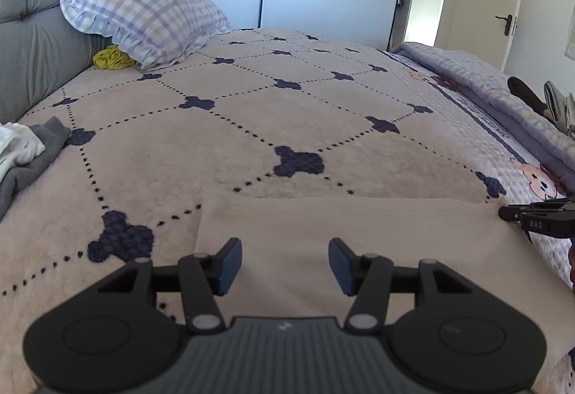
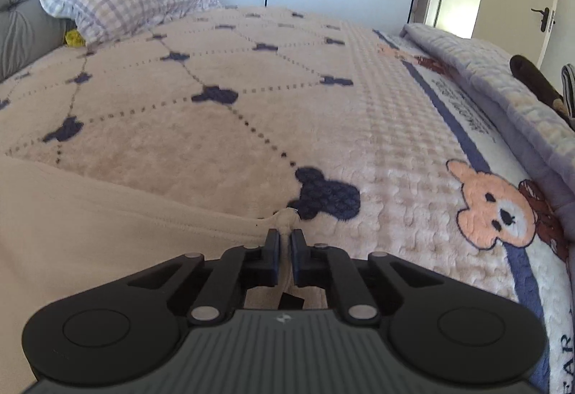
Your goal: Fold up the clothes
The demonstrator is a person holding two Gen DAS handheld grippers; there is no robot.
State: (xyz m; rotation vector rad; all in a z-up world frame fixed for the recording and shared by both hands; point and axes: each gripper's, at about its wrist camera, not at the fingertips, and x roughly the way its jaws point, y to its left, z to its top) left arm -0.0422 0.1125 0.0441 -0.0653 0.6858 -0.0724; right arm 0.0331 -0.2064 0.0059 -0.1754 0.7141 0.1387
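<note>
A beige garment (image 1: 341, 236) lies flat on the bed, its far edge straight across the left wrist view. My left gripper (image 1: 285, 262) hovers over it, open, with nothing between its blue pads. In the right wrist view the same beige garment (image 2: 107, 236) spreads to the left. My right gripper (image 2: 284, 250) is shut on its far right corner, and a small tuft of cloth sticks out past the fingertips. That right gripper (image 1: 503, 213) also shows at the right edge of the left wrist view, at the garment's corner.
The bed carries a beige blanket (image 1: 251, 113) with dark blue shapes. A checked pillow (image 1: 151, 20) and a yellow cloth (image 1: 113, 58) sit by the grey headboard (image 1: 32, 45). Grey and white clothes (image 1: 25, 149) lie at left. A folded lilac quilt (image 2: 503, 77) lies at right.
</note>
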